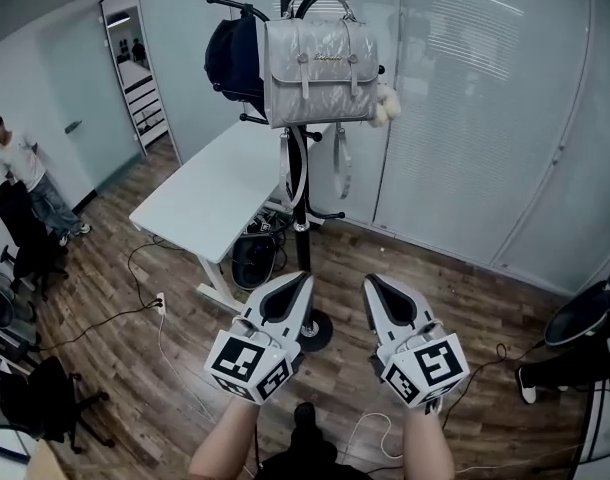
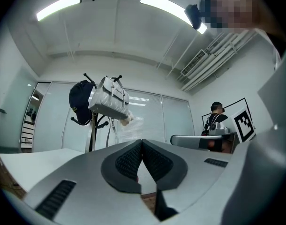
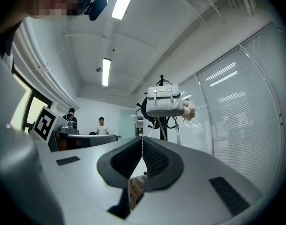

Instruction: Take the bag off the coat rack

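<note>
A silver-grey satchel bag (image 1: 320, 72) hangs by its handle from the top hooks of a black coat rack (image 1: 302, 213), with a small cream plush charm (image 1: 387, 103) at its right side and straps dangling below. A dark cap (image 1: 233, 60) hangs on the rack's left hooks. My left gripper (image 1: 303, 280) and right gripper (image 1: 370, 284) are held low, in front of the rack's base, both shut and empty. The bag (image 2: 110, 100) shows far off in the left gripper view, and the bag (image 3: 164, 103) likewise in the right gripper view.
A white desk (image 1: 220, 188) stands left of the rack with a dark bin (image 1: 253, 260) beneath. Cables cross the wood floor. A person (image 1: 25, 173) stands at the far left near black chairs (image 1: 25, 238). Glass partitions with blinds (image 1: 485, 108) run behind. A black chair (image 1: 585, 323) sits at right.
</note>
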Action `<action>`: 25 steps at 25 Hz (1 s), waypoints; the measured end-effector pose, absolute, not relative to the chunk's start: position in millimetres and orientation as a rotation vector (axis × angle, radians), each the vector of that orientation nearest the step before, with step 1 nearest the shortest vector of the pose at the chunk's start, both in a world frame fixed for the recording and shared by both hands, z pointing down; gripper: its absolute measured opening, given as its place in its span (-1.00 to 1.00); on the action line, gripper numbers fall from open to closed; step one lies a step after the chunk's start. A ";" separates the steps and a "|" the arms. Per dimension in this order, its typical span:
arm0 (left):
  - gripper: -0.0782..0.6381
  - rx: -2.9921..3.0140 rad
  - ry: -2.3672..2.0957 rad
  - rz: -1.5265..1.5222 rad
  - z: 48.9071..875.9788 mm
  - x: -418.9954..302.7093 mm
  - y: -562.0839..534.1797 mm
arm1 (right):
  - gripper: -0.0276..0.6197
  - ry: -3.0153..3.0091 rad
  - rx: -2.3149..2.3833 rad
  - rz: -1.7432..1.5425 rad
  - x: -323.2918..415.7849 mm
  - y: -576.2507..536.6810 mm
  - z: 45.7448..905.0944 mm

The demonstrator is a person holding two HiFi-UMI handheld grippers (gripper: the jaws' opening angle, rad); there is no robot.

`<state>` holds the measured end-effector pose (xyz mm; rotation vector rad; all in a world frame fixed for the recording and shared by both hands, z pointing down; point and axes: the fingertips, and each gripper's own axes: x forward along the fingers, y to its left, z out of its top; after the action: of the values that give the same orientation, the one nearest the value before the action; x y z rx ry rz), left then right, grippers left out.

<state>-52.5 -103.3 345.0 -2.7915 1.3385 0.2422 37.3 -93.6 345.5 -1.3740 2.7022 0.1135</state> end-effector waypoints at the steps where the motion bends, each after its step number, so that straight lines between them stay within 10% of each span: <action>1: -0.74 -2.788 1.334 0.248 341.7 -52.2 -113.0 | -0.82 2.702 -1.375 0.125 37.3 -103.4 341.3; 25: -0.73 -2.654 1.259 0.386 268.8 -74.4 -240.2 | -0.82 2.627 -1.347 0.233 25.1 -229.2 283.2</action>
<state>-74.4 -240.2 268.8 -2.6542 1.2587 0.3862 25.1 -229.2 283.2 -1.3466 2.6272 0.2328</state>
